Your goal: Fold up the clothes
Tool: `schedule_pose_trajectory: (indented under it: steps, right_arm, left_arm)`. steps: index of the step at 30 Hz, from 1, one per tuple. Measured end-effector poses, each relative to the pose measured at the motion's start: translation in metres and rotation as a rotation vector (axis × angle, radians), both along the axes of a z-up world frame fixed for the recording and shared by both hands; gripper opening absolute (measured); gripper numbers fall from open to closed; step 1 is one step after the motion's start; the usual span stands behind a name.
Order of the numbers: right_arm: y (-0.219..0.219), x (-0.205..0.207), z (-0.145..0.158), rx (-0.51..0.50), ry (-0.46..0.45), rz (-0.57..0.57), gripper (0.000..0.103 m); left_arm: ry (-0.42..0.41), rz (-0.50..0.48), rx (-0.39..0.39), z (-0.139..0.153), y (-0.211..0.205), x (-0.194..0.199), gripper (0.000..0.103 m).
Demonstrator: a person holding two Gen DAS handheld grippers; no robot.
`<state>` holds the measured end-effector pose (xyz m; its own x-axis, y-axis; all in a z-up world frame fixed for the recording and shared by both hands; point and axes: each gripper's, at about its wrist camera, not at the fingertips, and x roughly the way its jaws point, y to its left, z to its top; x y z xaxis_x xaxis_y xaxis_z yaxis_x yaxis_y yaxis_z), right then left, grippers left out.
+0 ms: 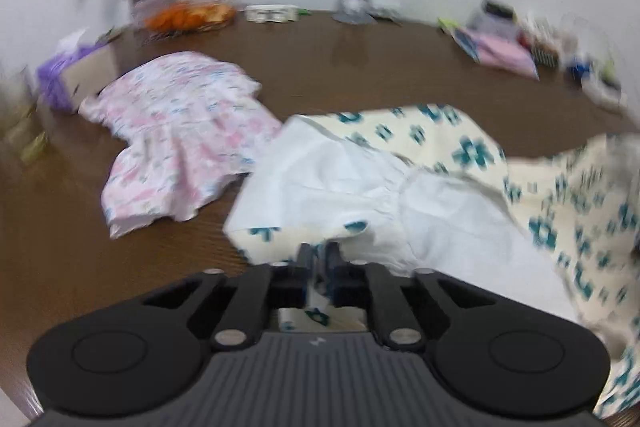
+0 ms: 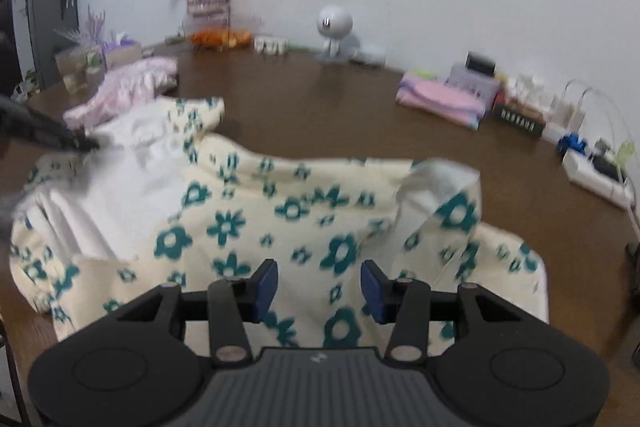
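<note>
While the cream garment with teal flowers lies rumpled on the brown worktop, its white lining turned up, the left hand-held gripper pinches a fold of that garment's near edge between closed fingers. Over the same garment, the right hand-held gripper hovers with jaws wide apart, holding nothing. Left of the garment lies a pink floral garment.

A dark brown wooden table carried everything. A cream garment with teal flowers lay rumpled on its near part. Left of and beyond that garment lay a pink patterned garment. Farther back from it, along the wall, stood a white figurine, a fruit basket and folded pink cloths.
</note>
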<state>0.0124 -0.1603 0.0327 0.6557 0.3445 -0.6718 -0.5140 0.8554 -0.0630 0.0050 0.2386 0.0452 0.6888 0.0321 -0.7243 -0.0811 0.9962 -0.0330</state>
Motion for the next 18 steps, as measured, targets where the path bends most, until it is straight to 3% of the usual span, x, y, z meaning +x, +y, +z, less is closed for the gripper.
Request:
schedule_pose_trajectory:
  steps: [3,7,13,14,15,17,18]
  right_arm:
    - [-0.001,0.003,-0.011,-0.008,0.033,-0.026,0.042]
    - [-0.009,0.004,-0.015,0.04,0.054,-0.044,0.042]
    - [-0.008,0.004,-0.012,0.024,0.04,-0.041,0.042]
    - [-0.008,0.005,-0.009,0.018,0.032,-0.036,0.04]
    - [-0.01,0.006,-0.005,0.017,0.013,-0.036,0.04]
    - [-0.024,0.014,0.012,0.046,-0.055,-0.097,0.045]
    - [-0.032,0.022,0.02,0.059,-0.077,-0.142,0.046]
  left_arm:
    - [-0.07,0.1,-0.089,0.011,0.029,-0.017,0.003]
    - [-0.088,0.25,-0.166,0.007,0.06,-0.044,0.001]
    - [-0.111,0.475,-0.28,0.0,0.106,-0.085,0.003]
    - [-0.128,0.436,-0.27,0.006,0.098,-0.083,0.012]
    - [-0.146,0.389,-0.258,0.013,0.088,-0.08,0.042]
    - [-0.182,0.296,-0.234,0.028,0.069,-0.074,0.081]
    - [-0.171,0.255,-0.21,0.027,0.06,-0.066,0.081]
